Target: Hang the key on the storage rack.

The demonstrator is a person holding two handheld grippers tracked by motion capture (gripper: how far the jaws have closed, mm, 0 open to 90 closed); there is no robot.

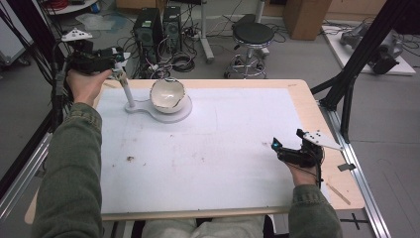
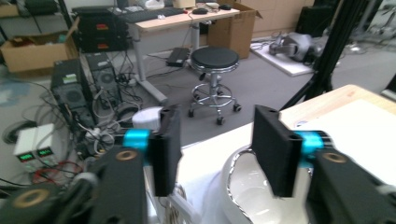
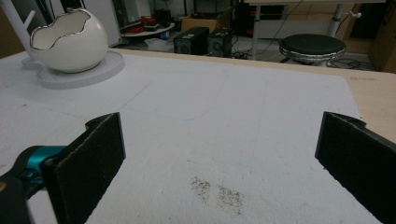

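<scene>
The left gripper [image 1: 118, 62] is held above the far left corner of the desk [image 1: 302, 101], just over the top of a white post [image 1: 128, 93]. Its jaws are parted with nothing pressed between them. In the left gripper view the tip of the post [image 2: 148, 117] is seen behind the inner edge of the left jaw, and the gap itself is empty. Whether the post is touched cannot be told.

The post rises from a white stand [image 1: 176, 115] lying on the white mat [image 1: 208, 153] that covers the desk. A white egg-shaped bowl [image 1: 167, 94] with a jagged silver rim is set on the round part of the stand, just beside the post. In the left gripper view the bowl [image 2: 247, 186] is seen below and behind the right jaw.

The right gripper [image 1: 287, 144] is held low over the right side of the mat, well apart from the stand. Its jaws are spread wide and empty, with bare mat [image 3: 233, 121] between them and a dark smudge [image 3: 219, 193] near them. The bowl [image 3: 67, 39] is seen far off at the upper left of the right gripper view.
</scene>
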